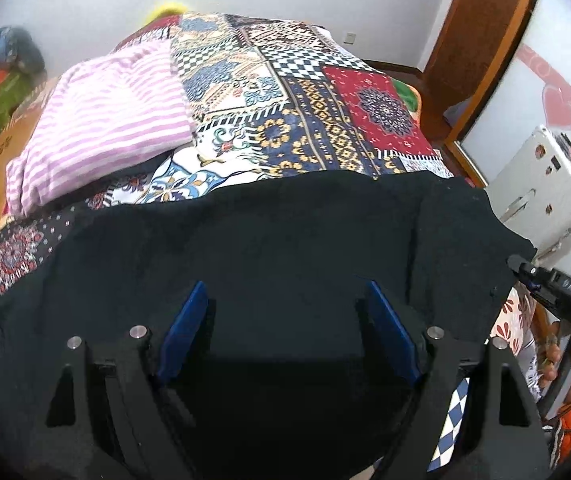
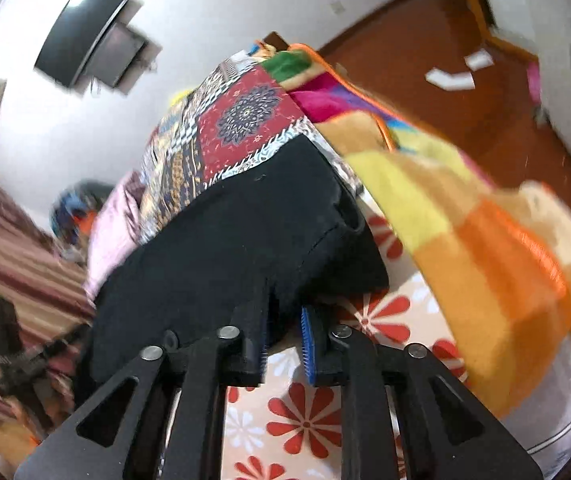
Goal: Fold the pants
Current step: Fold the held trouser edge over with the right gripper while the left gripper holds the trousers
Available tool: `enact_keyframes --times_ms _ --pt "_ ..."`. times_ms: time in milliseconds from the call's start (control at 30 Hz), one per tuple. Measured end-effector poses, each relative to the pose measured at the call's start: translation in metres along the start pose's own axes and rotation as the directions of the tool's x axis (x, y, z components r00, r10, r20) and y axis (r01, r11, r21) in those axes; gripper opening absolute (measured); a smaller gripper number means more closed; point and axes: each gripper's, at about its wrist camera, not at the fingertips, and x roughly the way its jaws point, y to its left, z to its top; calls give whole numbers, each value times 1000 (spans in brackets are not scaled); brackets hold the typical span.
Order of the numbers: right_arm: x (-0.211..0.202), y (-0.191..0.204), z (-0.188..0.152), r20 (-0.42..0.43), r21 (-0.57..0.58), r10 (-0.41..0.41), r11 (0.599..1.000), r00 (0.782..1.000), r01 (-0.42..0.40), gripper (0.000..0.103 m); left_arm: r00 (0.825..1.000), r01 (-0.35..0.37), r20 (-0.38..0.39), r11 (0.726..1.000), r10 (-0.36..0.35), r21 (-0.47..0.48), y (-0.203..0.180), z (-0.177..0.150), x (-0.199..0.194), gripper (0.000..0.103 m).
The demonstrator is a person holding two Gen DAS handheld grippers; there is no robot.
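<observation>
Black pants [image 1: 269, 240] spread flat across near edge of patchwork bedspread [image 1: 305, 92], dark fabric mostly smooth, seam lines faint, right end draped over bed corner. Left gripper [image 1: 285, 332] above pants, blue pads [image 1: 183, 332] wide apart, gripping nothing. Right gripper [image 2: 285, 332] narrowly parted at pants' near hem, fabric between fingers, pinch unclear. Pink striped pillow [image 1: 101, 120] far left.

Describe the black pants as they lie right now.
The black pants are plain, dark, soft-looking fabric, spread flat across the near part of the patterned bedspread, one stitched edge hanging over the bed's side. The left gripper hovers open above them. The right gripper has its fingers around that overhanging edge.
</observation>
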Motion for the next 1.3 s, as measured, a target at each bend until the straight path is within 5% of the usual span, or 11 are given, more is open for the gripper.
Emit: enact_keyframes --times_ms 67,267,500,600,667,967,1300 --pt "-4 -3 -2 -5 51 51 997 999 -50 36 1000 -2 -1 1000 2 15 -6 0 -1 82" --pt "1 12 -8 -15 -18 19 1000 1000 -19 52 1000 12 2 1000 -13 20 -17 5 -1 82" --pt "24 11 15 30 15 65 998 997 -65 55 1000 26 6 1000 -26 11 -22 9 -2 82" --pt "29 7 23 39 71 130 989 991 -132 39 1000 26 14 1000 -26 3 -21 11 -4 82" --pt "36 6 27 24 67 131 989 991 -133 9 1000 26 16 1000 -26 2 -21 12 -4 82" --pt "6 47 32 97 -138 102 987 990 -88 8 1000 -21 -21 1000 21 -3 -21 20 21 82" --pt "-21 119 33 127 -373 168 921 978 -109 8 993 -80 -78 995 84 53 -42 16 54 82"
